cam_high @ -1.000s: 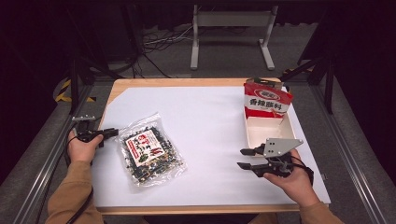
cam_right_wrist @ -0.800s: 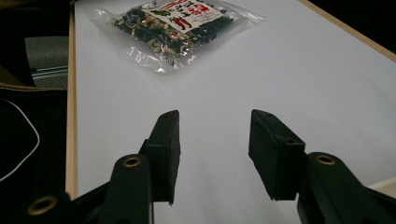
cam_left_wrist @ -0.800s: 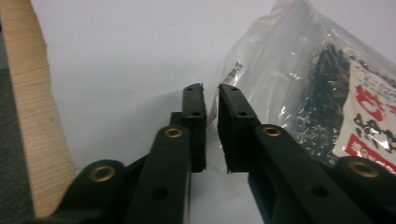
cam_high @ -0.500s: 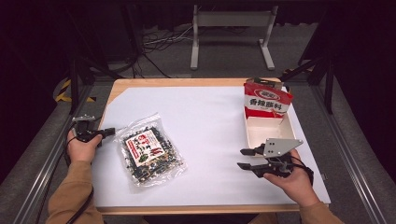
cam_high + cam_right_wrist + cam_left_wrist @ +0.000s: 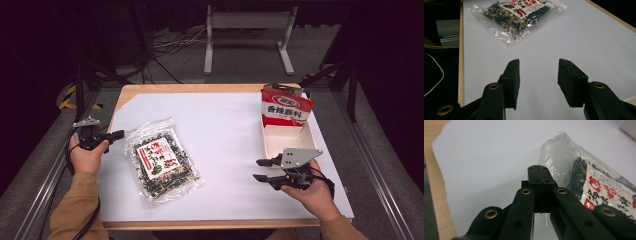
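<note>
Clear bag (image 5: 161, 162) of dark dried bits, red-and-white label up, flat on the white sheet (image 5: 220, 125) at the left half of the table (image 5: 200, 88), lying askew. Left gripper (image 5: 119, 133) just beside the bag's upper left corner, at the sheet's left edge, pointing toward the bag. Jaws just closed and clenched flat against each other with nothing between, pads meeting in the left gripper view, tips (image 5: 539, 173) raised a little off the sheet, bag's clear corner (image 5: 564, 157) right behind them. No contact with the bag to be made out there.

Right gripper (image 5: 261, 170) well apart from the bag, low at the right, just below the white box (image 5: 285, 137). Jaws released, a plain gap between the pads (image 5: 512, 75), empty, aimed across the bare sheet toward the bag (image 5: 519, 12). Red pouch (image 5: 285, 106) upright at the far end of the box.
</note>
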The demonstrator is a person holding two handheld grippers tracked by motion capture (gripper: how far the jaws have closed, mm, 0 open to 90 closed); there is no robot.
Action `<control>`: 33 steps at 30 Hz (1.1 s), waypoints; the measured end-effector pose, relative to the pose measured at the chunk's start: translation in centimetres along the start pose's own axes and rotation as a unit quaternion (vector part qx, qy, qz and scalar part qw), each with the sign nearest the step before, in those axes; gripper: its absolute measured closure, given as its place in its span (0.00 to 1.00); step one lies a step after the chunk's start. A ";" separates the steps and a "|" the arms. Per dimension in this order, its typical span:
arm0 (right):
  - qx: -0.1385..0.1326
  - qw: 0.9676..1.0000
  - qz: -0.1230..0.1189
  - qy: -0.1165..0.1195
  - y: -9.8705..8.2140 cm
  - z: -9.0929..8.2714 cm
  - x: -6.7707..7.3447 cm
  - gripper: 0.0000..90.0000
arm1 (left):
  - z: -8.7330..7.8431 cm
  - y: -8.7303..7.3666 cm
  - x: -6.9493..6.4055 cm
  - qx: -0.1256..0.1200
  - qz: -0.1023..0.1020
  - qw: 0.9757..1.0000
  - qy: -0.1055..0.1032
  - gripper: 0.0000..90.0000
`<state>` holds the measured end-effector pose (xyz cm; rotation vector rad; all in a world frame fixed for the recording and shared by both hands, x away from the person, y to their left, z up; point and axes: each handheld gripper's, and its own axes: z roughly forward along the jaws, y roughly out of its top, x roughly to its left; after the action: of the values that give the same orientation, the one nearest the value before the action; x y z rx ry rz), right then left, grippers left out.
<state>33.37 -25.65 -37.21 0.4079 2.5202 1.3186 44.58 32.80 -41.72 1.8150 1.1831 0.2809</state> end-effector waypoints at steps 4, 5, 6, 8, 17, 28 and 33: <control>-0.001 1.000 0.000 0.000 0.1 0.0 -0.1 0.58 | -1.3 0.8 -1.1 -0.026 0.015 1.000 -0.009 1.00; -0.001 1.000 -0.001 0.000 0.2 0.0 -0.1 0.58 | -1.7 1.0 -1.4 -0.034 0.018 0.999 -0.012 1.00; -0.003 1.000 -0.002 0.000 0.2 0.1 -0.1 0.58 | -2.0 1.2 -1.7 -0.039 0.020 0.999 -0.017 1.00; -0.007 1.000 -0.001 0.001 0.4 0.1 -0.1 0.58 | -2.7 1.5 -2.2 -0.055 0.025 0.998 -0.024 1.00; -0.018 1.000 -0.007 0.004 1.4 0.4 -0.4 0.60 | -5.8 2.9 -5.2 -0.099 0.062 0.992 -0.048 1.00; -0.031 0.999 0.017 0.009 3.2 2.3 -0.4 0.57 | -9.2 4.3 -9.4 -0.136 0.105 0.980 -0.102 1.00; -0.027 0.999 0.019 0.019 4.2 3.1 -0.3 0.56 | -9.9 4.6 -10.4 -0.139 0.118 0.975 -0.127 1.00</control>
<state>35.30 -21.19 -35.41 0.4250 2.5129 1.4175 36.02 29.44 -29.81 1.6845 0.7141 0.3221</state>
